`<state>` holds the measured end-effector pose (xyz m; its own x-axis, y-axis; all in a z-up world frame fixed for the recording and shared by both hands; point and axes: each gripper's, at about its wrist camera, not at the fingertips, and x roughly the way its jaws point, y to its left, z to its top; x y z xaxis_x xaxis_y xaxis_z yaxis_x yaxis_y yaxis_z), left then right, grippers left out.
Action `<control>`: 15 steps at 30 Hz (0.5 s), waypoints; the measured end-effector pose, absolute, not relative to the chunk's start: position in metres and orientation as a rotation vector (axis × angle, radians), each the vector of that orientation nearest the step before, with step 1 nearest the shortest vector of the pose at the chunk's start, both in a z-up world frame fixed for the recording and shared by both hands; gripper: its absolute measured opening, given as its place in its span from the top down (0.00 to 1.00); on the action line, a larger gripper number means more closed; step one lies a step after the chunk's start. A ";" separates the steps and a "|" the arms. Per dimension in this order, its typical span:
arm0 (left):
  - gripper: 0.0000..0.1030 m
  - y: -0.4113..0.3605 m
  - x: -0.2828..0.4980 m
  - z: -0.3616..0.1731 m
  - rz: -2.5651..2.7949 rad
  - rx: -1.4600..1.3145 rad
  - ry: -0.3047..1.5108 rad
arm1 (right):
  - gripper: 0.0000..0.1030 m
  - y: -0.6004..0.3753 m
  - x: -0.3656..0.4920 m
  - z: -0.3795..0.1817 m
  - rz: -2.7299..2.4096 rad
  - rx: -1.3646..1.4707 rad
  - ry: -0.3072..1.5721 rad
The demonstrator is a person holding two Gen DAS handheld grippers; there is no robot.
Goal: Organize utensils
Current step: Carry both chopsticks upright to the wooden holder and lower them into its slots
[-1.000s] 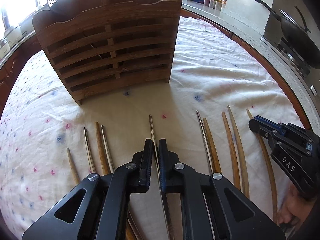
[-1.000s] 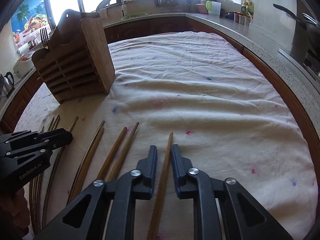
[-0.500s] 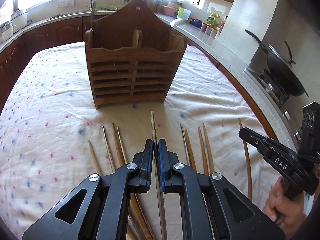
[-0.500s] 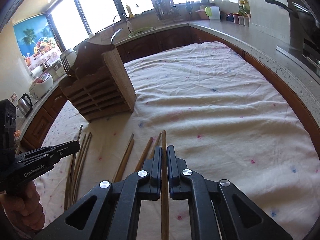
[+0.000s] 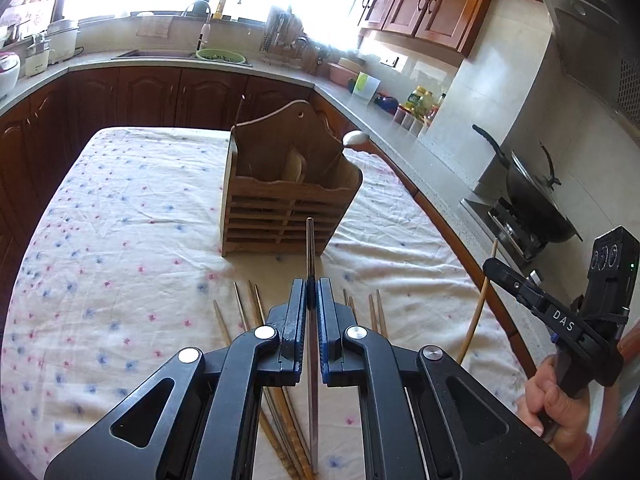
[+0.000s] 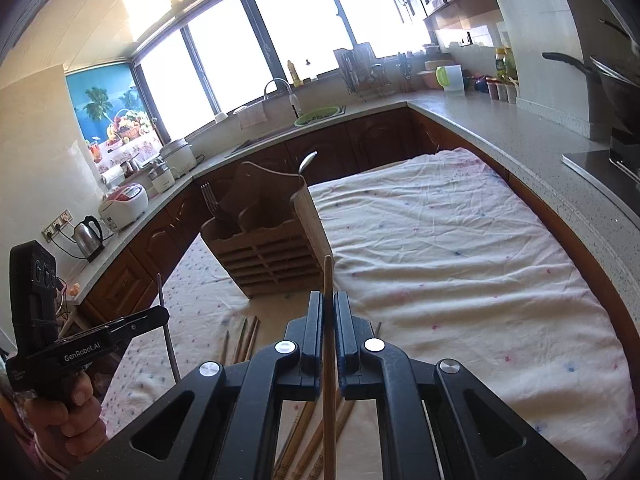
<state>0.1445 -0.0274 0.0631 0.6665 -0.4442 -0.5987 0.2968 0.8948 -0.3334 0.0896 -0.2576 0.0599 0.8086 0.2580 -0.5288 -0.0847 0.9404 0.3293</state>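
Note:
My left gripper (image 5: 311, 286) is shut on a thin metal chopstick (image 5: 309, 248), held above the cloth and pointing at the wooden utensil holder (image 5: 280, 216). My right gripper (image 6: 329, 298) is shut on a wooden chopstick (image 6: 328, 276), also lifted, with the wooden utensil holder (image 6: 272, 252) ahead to the left. In the left wrist view the right gripper (image 5: 490, 266) shows at the right with its wooden chopstick (image 5: 478, 308). The right wrist view catches the left gripper (image 6: 162, 314) at the left with its metal chopstick (image 6: 168, 340). Several chopsticks (image 5: 248, 312) lie on the cloth below.
The holder contains a fork (image 6: 210, 200), a spoon (image 6: 308, 162) and a wooden spatula (image 5: 294, 168). The table (image 6: 460, 260) wears a white flowered cloth. A dark wok (image 5: 532, 200) sits on the stove at right. Counters with a sink, kettle (image 6: 88, 236) and rice cookers ring the table.
Both grippers rose off the cloth, each lifting its chopstick. The right gripper closed on the wooden chopstick first. The holder now sits lower and farther in both views.

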 end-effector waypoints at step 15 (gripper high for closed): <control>0.96 0.000 0.144 0.093 -0.386 -0.251 0.616 | 0.95 -0.251 0.088 0.107 0.217 0.293 0.457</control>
